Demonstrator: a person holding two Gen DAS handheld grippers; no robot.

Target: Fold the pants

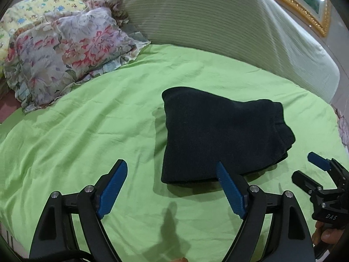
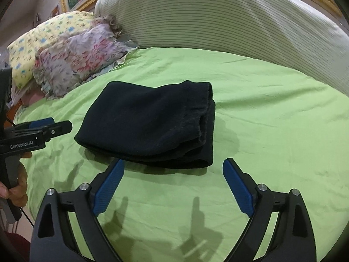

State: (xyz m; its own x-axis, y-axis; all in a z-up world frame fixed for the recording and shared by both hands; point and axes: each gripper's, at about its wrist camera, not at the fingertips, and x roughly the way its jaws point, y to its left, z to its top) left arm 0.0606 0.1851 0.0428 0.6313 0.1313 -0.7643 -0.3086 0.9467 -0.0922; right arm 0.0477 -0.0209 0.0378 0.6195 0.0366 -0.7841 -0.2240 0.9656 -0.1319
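Note:
Dark navy pants (image 1: 222, 135) lie folded into a compact stack on the green bedsheet (image 1: 87, 135); the right wrist view shows the same pants (image 2: 150, 122) with layered edges at their right side. My left gripper (image 1: 172, 166) hovers open just short of the stack's near edge, nothing between its blue pads. Its right fingertip overlaps the pants' near edge in the picture; contact cannot be told. My right gripper (image 2: 173, 163) is open too, a little in front of the stack, empty. Each gripper shows in the other's view: the right gripper (image 1: 322, 174) at the right edge, the left gripper (image 2: 43, 128) at the left.
A long striped bolster (image 1: 218, 17) runs along the back of the bed. Floral and yellow patterned pillows (image 1: 65, 50) are piled at the back left. A gilt picture frame (image 1: 305, 6) hangs behind. A person's hand (image 2: 15, 187) grips the left tool's handle.

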